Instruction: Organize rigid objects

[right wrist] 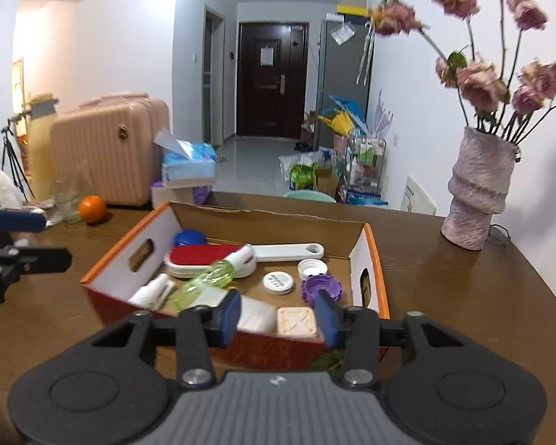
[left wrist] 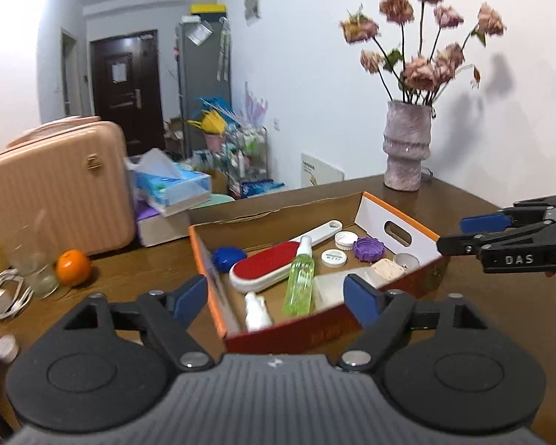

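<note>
Both grippers hover empty at the near side of the cardboard box on the worktop: left gripper wide open, right gripper half open. Box holds the lint brush, green spray bottle and caps; a low reach could knock the near wall and shove the box
</note>
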A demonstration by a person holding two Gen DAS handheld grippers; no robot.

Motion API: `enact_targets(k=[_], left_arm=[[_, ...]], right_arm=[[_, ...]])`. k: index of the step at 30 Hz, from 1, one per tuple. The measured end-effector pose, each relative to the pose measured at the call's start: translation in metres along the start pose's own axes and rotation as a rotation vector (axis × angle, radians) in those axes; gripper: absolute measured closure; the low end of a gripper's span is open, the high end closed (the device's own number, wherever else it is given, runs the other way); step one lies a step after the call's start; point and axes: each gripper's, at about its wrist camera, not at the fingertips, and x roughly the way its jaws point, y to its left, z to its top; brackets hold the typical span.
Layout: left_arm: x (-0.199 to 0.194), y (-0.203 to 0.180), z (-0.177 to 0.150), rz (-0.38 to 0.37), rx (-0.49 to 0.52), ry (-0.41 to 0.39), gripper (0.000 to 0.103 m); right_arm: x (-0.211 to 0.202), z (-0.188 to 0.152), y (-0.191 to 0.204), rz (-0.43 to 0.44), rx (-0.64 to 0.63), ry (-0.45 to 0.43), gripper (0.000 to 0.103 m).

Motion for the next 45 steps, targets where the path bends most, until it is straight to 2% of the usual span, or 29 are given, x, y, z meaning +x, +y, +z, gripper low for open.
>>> enact_targets(k=[5,8,14,18,27,34,40,42,45], left_arm=[[-0.058,-0.004,-0.044,0.045,-0.029,-0.073,0.013],[-0.088,-0.008,-0.079,0.042,-0.089,-0.098,0.01],[-0.137,-0.021,-0.138,0.105,-0.197,-0.115,0.007],[-0.157,-0.028,-0.161,0.12,-0.24,-0.092,0.007],[-0.16,-0.058,-0.164,0.091,-0.198,-0.078,0.006],[-0.164,-0.083,-0.157,0.085,-0.149,-0.093,0.006],[-0.179,-0.102,-0.149,0.135,-0.1,-0.143,0.005],[-0.185,-0.107,-0.15,0.158,-0.096,-0.168,0.0],[-0.197,-0.119,-0.161,0.189,-0.017,-0.214,0.0]], right_arm=[[-0.047,-0.033,0.022,0.018,-0.004,-0.066,0.046],[-0.069,-0.064,0.036,0.019,-0.003,-0.078,0.043],[-0.108,-0.126,0.055,0.007,0.059,-0.067,0.043],[-0.129,-0.156,0.062,-0.005,0.093,-0.059,0.043],[-0.166,-0.192,0.066,-0.093,0.04,-0.085,0.038],[-0.18,-0.197,0.05,-0.125,0.084,-0.112,0.038],[-0.197,-0.198,0.043,-0.121,0.093,-0.155,0.037],[-0.206,-0.199,0.039,-0.125,0.096,-0.17,0.032],[-0.218,-0.202,0.034,-0.138,0.1,-0.179,0.028]])
